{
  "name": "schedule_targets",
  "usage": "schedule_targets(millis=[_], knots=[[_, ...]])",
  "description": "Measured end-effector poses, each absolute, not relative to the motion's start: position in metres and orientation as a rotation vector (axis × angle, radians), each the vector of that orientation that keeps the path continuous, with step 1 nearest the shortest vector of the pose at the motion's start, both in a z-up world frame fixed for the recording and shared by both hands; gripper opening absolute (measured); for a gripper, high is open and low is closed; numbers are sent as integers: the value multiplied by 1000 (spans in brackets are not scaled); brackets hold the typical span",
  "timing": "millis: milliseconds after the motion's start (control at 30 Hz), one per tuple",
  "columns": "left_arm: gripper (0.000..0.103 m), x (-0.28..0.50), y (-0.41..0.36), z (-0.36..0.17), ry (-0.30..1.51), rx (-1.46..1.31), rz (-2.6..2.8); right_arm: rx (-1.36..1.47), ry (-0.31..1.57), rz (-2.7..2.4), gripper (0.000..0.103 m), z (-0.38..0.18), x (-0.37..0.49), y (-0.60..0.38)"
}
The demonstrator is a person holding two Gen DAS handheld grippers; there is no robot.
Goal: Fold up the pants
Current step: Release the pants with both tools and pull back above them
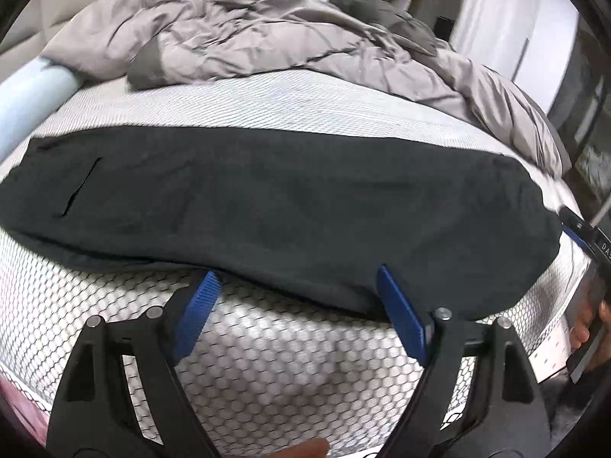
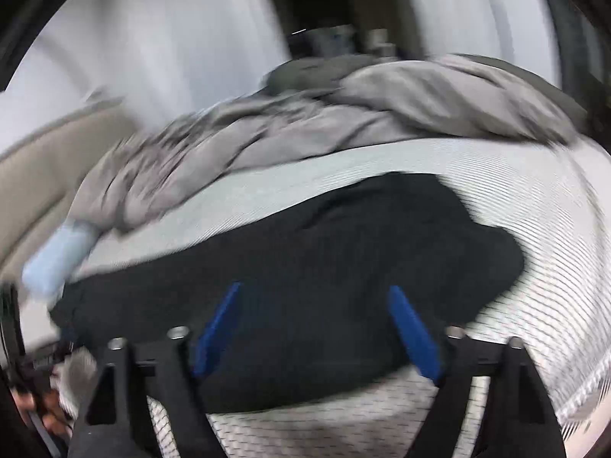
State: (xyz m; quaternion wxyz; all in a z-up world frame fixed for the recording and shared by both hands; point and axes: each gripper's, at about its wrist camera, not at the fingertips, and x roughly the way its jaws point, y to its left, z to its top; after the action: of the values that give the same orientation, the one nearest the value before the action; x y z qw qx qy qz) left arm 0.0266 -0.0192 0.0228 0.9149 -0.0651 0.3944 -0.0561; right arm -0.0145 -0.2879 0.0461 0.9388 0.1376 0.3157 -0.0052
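Observation:
Dark grey pants [image 1: 267, 198] lie folded lengthwise across a white mattress [image 1: 286, 351], with a pocket slit at the left end. My left gripper [image 1: 296, 278] is open, its blue fingertips [image 1: 393, 294] at the pants' near edge, holding nothing. In the blurred right wrist view the pants [image 2: 343, 248] fill the middle. My right gripper [image 2: 315, 290] is open above the pants' near edge. The right gripper also shows at the right edge of the left wrist view [image 1: 584, 236], by the pants' right end.
A crumpled grey duvet [image 1: 267, 38] lies along the far side of the bed; it also shows in the right wrist view [image 2: 305, 126]. A light blue cylinder [image 1: 34, 91] lies at the far left. The mattress edge drops off at the right [image 1: 550, 343].

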Motion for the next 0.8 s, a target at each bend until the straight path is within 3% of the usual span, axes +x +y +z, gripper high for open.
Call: schedule_targets(millis=[233, 400, 800], knots=[[82, 23, -55, 34, 796, -85, -133, 130, 806, 122, 86, 14, 16, -227], [82, -2, -41, 37, 785, -73, -121, 16, 922, 81, 87, -11, 24, -212], [83, -20, -9, 47, 749, -133, -118, 7, 796, 132, 89, 13, 8, -199]])
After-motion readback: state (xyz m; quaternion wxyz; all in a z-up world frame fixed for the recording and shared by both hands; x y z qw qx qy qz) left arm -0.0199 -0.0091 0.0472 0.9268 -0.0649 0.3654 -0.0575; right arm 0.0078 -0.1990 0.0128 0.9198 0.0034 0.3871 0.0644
